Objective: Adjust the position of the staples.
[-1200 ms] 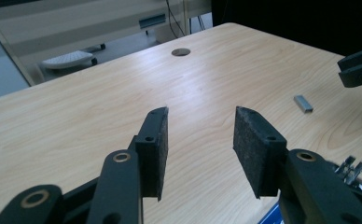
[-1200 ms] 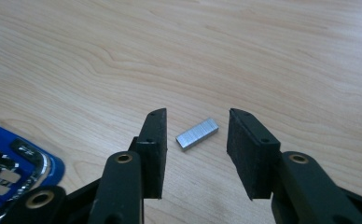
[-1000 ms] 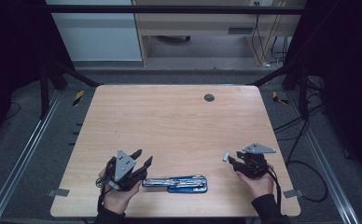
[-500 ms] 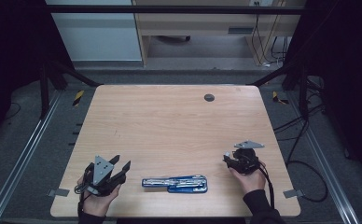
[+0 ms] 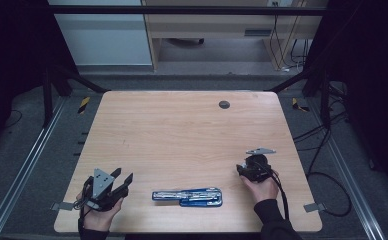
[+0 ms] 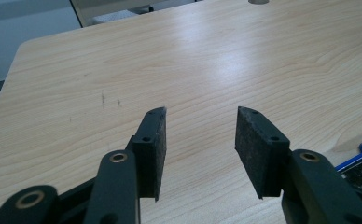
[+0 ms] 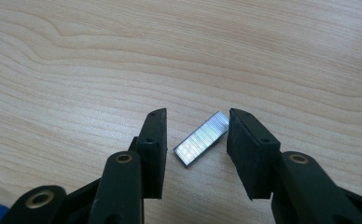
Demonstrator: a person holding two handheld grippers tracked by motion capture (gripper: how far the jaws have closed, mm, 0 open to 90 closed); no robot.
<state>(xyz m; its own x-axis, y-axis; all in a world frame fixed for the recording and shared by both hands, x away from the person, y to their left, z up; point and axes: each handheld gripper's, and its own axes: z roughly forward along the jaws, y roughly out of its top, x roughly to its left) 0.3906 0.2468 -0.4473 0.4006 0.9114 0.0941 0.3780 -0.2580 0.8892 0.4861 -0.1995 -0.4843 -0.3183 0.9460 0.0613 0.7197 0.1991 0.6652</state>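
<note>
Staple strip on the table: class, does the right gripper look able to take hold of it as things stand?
Probably yes. The staple strip lies flat on the bare table, between the open jaws of the right gripper, which have just been closing, and nothing blocks them.

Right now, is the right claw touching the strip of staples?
Cannot tell. In the right gripper view the strip of staples lies between the right claw pads; one end meets a pad's edge.
</note>
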